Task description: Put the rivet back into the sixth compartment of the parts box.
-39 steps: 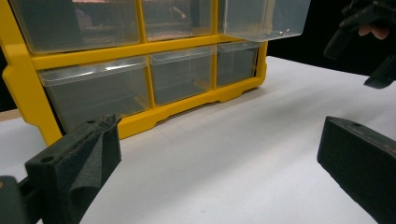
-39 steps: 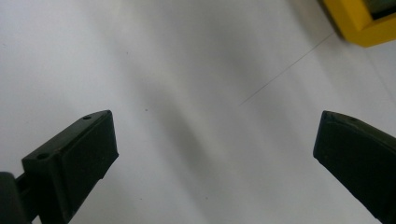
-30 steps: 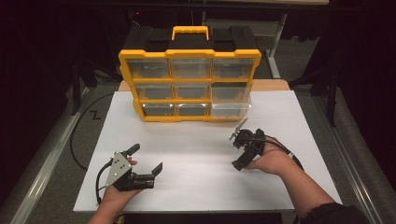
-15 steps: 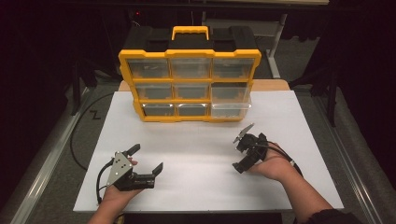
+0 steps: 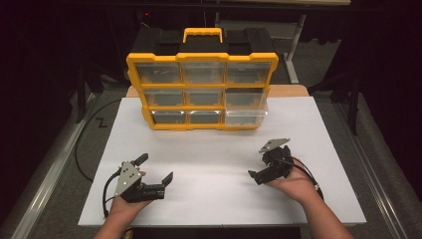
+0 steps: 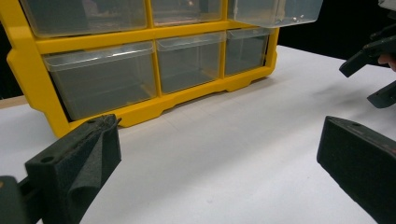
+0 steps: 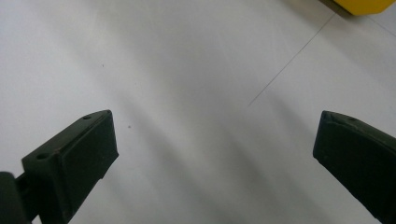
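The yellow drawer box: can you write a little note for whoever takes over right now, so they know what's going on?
Left hand-held gripper: open, holding nothing, low over the white board at the near left.
Right hand-held gripper: open, holding nothing, near right, pointing down at the board.
Yellow drawer box stands upright at the far edge, nine clear drawers. The bottom-right drawer sticks out a little; the rest look pushed in.
Done: nothing gripped yet.
Left: probably reach for that drawer with the right hand-held gripper, which is nearer.

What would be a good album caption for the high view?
Two hand-held tongs, left and right, open above a white table before a yellow drawer organizer, its lower-right drawer pulled out.
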Motion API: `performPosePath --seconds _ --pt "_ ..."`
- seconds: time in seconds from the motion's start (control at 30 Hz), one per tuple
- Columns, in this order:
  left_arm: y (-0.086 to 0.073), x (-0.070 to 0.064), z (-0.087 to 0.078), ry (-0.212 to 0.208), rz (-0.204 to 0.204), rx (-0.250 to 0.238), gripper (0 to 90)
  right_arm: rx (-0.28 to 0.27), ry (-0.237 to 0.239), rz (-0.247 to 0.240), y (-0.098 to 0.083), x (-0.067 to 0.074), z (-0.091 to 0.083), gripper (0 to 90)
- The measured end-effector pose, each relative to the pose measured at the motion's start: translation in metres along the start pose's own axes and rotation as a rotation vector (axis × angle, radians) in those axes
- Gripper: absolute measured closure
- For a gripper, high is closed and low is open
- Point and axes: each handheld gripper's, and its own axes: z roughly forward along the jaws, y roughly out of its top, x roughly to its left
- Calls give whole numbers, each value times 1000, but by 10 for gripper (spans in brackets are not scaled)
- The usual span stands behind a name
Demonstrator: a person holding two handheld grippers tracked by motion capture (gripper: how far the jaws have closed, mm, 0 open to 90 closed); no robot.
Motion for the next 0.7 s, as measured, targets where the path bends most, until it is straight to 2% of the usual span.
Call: performPosePath --seconds 0.13,0.3,0.43,0.5,0.7 --pt "0 0 0 2 -3 0 4 -64 -6 33 -7 2 0 10" --pt "0 2 0 2 -5 2 4 -145 20 96 -17 3 2 10" --pt "0 2 2 -6 -5 13 4 -207 4 129 -26 5 2 10" --pt "-1 2 3 -6 -5 17 4 -242 1 134 -30 6 3 10" --pt "-1 4 7 -7 -9 27 4 -278 -30 144 -35 6 6 10"
